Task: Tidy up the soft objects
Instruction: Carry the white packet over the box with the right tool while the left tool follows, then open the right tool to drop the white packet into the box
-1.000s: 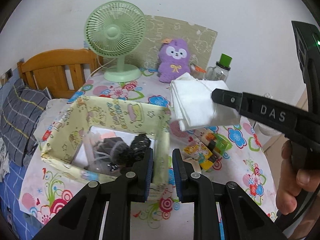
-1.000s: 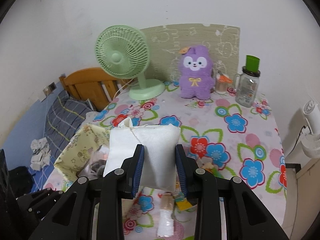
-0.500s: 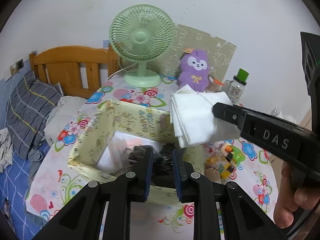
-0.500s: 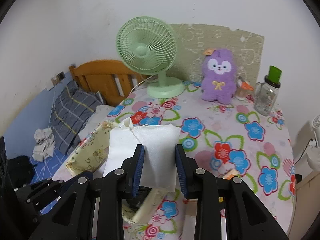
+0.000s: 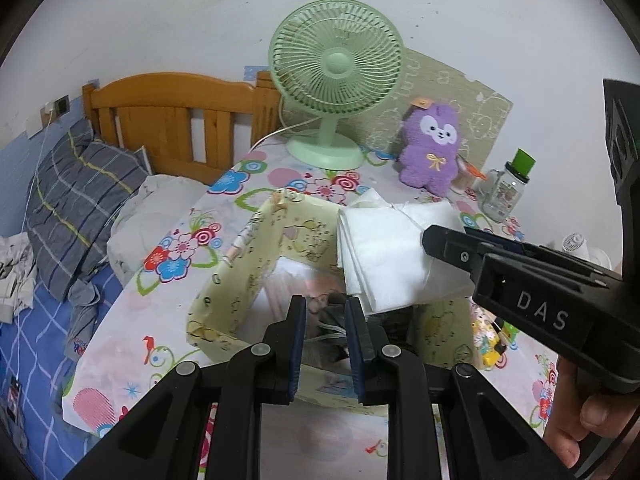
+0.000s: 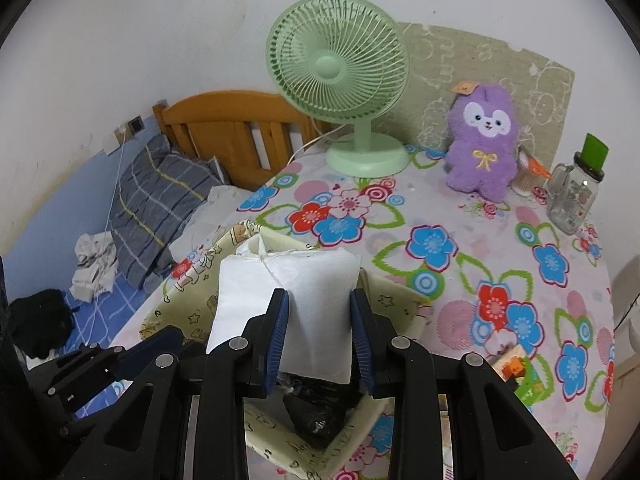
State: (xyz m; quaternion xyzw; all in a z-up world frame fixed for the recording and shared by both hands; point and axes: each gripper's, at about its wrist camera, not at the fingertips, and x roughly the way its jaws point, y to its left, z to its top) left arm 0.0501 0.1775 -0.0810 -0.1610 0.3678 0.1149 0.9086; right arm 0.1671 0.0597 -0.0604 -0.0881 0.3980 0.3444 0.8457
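A cream fabric box printed with cartoons stands near the left side of the flowered table. Dark soft items and clear bags lie inside it. My right gripper is shut on a folded white cloth and holds it over the box, above a black bundle. The left wrist view shows that cloth hanging from the right gripper above the box's far right corner. My left gripper hovers at the box's near wall, jaws almost together with nothing between them.
A green desk fan, a purple plush toy and a glass bottle with a green lid stand at the back of the table. Colourful toy blocks lie right of the box. A bed with a striped pillow is at left.
Both grippers have moved left across the table. The white cloth has come from beside the box to above it, and the left gripper has gone from the box's right corner to mid near wall.
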